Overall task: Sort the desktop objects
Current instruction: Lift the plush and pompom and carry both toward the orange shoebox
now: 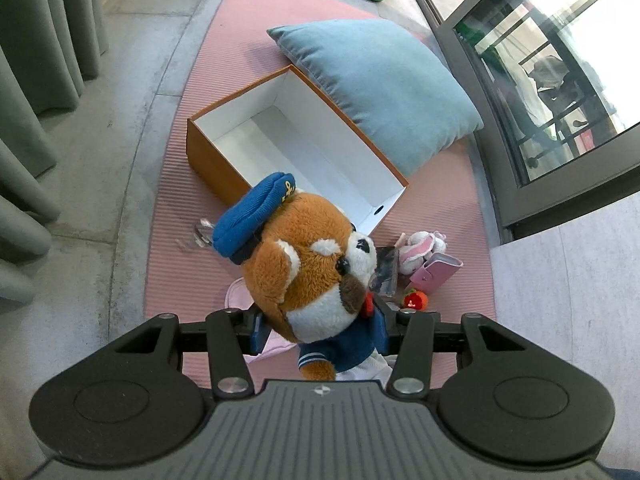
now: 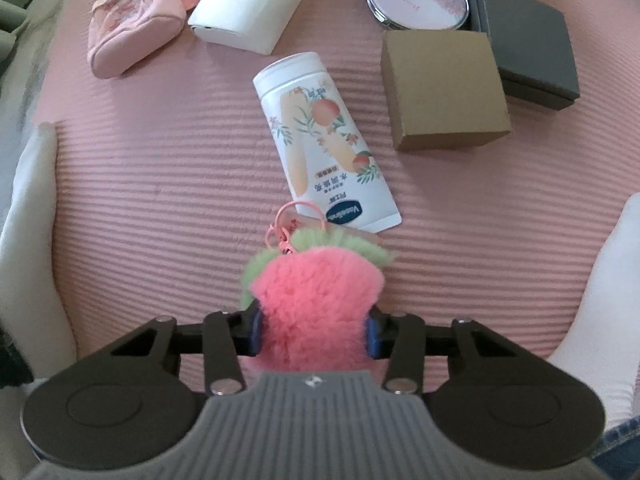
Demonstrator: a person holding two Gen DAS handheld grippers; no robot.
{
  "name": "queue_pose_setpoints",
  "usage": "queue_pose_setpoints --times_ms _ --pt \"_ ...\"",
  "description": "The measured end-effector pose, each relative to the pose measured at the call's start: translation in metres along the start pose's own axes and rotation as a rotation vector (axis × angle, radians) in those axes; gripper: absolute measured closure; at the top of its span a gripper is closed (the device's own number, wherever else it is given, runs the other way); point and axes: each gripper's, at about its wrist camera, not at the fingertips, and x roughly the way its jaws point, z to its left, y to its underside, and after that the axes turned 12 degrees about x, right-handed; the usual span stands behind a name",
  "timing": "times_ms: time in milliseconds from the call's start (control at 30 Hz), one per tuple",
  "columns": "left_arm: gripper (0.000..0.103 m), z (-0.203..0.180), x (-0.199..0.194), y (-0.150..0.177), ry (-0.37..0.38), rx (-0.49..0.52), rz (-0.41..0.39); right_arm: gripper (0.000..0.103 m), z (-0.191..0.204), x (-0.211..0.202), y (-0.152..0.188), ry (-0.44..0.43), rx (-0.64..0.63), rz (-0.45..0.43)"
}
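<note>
While each tool clamps, left tool point(image 1: 320, 330) grips brown sailor plush point(image 1: 308, 268), right tool point(image 2: 315, 334) pink fluffy charm point(image 2: 316, 300).

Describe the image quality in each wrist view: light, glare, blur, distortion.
Left wrist view: sharp daylight, glare blown out in the window, and fisheye bending of the pink mat edges. Right wrist view: softer and dimmer, slightly blurred on the pink fluffy charm, with mat ridges curving toward the corners.

right gripper point(image 2: 314, 332) clamps pink plush charm point(image 2: 316, 304) | white tube point(image 2: 320, 140) just beyond | pink mat point(image 2: 160, 200)
</note>
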Motion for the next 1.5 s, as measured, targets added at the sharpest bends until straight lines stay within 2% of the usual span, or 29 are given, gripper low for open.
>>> queue_pose_setpoints --times_ms 133,300,533,900,1133,1333,1500 --pt "0.047 -0.001 -0.002 0.0 -0.001 0.004 -0.011 0.056 -0.003 -0.023 0.0 -0.008 0.015 -0.027" --pt "0.047 -0.002 -0.007 -0.006 -0.006 0.001 -0.022 0.056 0.001 -0.077 -0.017 -0.014 0.002 -0.111" --pt "0.047 -0.012 -0.004 -0.024 -0.008 0.021 -0.028 0.056 0.012 -0.173 -0.067 -0.052 -0.05 -0.27" --pt "0.048 -0.008 0.045 -0.082 -0.029 0.037 -0.024 0.057 0.06 -0.256 -0.161 -0.123 -0.106 -0.458" --pt "0.047 0.012 0.1 -0.119 -0.077 0.057 -0.029 0.057 0.086 -0.255 -0.218 -0.18 -0.152 -0.518" --pt "0.047 0.019 0.157 -0.131 -0.122 0.093 0.016 0.057 0.105 -0.217 -0.26 -0.168 -0.148 -0.49" --pt "0.047 0.019 0.195 -0.123 -0.178 0.148 0.063 0.057 0.118 -0.18 -0.278 -0.153 -0.167 -0.475"
